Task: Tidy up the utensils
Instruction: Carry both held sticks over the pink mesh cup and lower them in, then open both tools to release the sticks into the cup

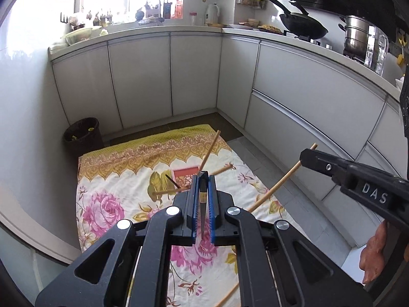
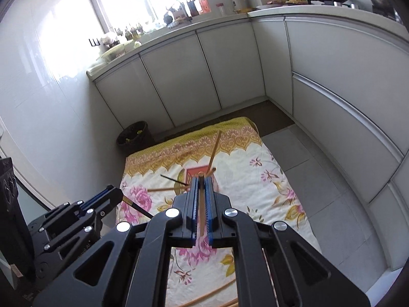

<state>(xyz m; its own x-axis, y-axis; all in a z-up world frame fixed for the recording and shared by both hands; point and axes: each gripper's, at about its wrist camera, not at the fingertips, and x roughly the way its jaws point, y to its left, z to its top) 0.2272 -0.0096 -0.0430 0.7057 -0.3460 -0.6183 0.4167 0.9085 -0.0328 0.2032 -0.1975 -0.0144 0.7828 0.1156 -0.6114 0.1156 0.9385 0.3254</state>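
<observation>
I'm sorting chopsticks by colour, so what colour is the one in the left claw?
Black dark chopstick, with a gold band, clearest in the right wrist view.

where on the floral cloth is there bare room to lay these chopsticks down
Free: the right side of the floral cloth toward the grey floor tiles, and the yellow border strip near the bin. Crowded: the middle around the red box, where loose chopsticks cross.
</observation>
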